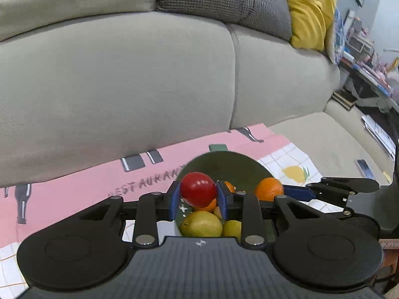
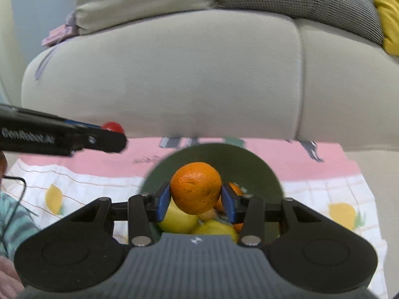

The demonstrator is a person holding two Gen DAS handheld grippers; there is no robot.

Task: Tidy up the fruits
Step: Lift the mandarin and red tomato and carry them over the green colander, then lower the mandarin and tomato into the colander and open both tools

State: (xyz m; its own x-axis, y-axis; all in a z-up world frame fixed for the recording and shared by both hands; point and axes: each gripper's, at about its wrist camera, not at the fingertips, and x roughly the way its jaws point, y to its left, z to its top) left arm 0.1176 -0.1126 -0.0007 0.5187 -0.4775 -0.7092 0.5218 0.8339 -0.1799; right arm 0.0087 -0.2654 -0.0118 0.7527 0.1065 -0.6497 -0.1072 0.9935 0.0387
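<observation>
A green bowl (image 2: 249, 167) is seen on a pink-bordered cloth (image 2: 274, 164) spread on the sofa seat (image 1: 324, 134), against the sofa's front cushion (image 2: 174, 74). Yellow fruits (image 1: 200, 224) and orange ones are held in it. A red fruit (image 1: 198, 189) is pinched by the left gripper (image 1: 198, 196) jaws above the bowl; an orange (image 2: 195, 186) is pinched by the right gripper (image 2: 197, 199) jaws. Open cloth is left on both sides.

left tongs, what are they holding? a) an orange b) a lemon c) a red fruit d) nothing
c: in the left wrist view the blue pads of the left tongs clamp a round red fruit above the green bowl.
</observation>
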